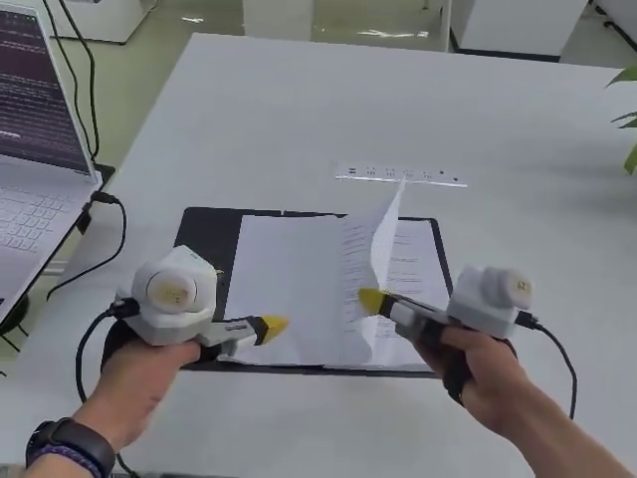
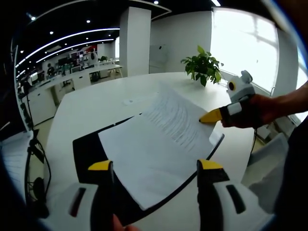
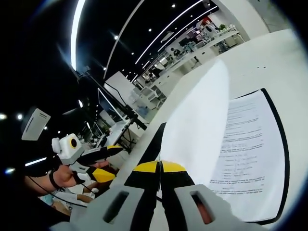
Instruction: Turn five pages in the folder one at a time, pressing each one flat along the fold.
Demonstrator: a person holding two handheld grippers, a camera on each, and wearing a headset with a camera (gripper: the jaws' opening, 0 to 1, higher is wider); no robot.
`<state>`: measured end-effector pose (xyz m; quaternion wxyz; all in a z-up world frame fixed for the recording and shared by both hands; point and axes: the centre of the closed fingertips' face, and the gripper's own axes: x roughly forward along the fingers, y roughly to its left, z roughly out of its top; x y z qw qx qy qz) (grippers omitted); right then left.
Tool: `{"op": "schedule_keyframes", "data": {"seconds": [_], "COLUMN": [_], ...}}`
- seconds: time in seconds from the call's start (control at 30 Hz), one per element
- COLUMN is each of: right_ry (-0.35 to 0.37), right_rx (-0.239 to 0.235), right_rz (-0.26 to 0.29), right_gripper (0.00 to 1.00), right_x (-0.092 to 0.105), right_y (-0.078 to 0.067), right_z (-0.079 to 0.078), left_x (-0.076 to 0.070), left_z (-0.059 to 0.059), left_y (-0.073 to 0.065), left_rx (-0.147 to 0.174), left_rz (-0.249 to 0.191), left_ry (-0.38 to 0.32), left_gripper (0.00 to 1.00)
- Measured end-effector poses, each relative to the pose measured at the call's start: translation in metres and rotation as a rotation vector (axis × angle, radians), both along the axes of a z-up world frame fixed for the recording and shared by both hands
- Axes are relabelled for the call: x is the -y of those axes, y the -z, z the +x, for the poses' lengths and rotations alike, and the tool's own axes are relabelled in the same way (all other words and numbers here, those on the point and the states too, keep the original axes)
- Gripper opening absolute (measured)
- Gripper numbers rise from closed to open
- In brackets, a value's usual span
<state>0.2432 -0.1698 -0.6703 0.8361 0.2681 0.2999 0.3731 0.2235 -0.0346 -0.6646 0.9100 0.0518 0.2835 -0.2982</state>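
at frame centre our right gripper (image 1: 370,299) has its jaws pressed together on the lifted page (image 1: 386,237) above the open folder (image 1: 204,234); our left gripper (image 1: 271,326), jaws spread, sits at the folder's lower-left edge.

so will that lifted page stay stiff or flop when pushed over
Likely floppy: the page bows while the right gripper pinches its lower edge. Probably light, one thin sheet. Might spring back unless pressed flat.

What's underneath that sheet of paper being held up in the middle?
Under the raised page, pinched by the right gripper, another printed page lies flat in the black folder. Its strip near the fold is hidden behind the raised page.
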Motion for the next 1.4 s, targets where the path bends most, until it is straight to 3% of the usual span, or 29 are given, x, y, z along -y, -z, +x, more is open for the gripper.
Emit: {"op": "schedule_keyframes", "data": {"seconds": [0.43,0.63,1.0,1.4], "right_ry": [-0.075,-0.109,-0.145,-0.2], "right_rx": [-0.003,-0.017,-0.036,-0.067], "right_rz": [0.0,-0.008,-0.022,-0.031], "right_gripper": [0.0,0.0,0.0,0.0], "right_x": [-0.048,-0.067,-0.088,-0.115], "right_y": [-0.002,0.005,0.01,0.024], "right_z": [-0.007,-0.014,-0.019,-0.026], "left_x": [-0.029,-0.038,-0.058,-0.067], "left_z": [-0.005,-0.01,-0.017,-0.026], "left_y": [-0.002,-0.003,0.0,0.002], "left_rx": [0.009,0.014,0.014,0.006], "left_rz": [0.006,0.001,-0.01,-0.015], "left_ry": [-0.026,-0.033,-0.061,-0.076], "left_gripper": [0.71,0.71,0.72,0.74]}}
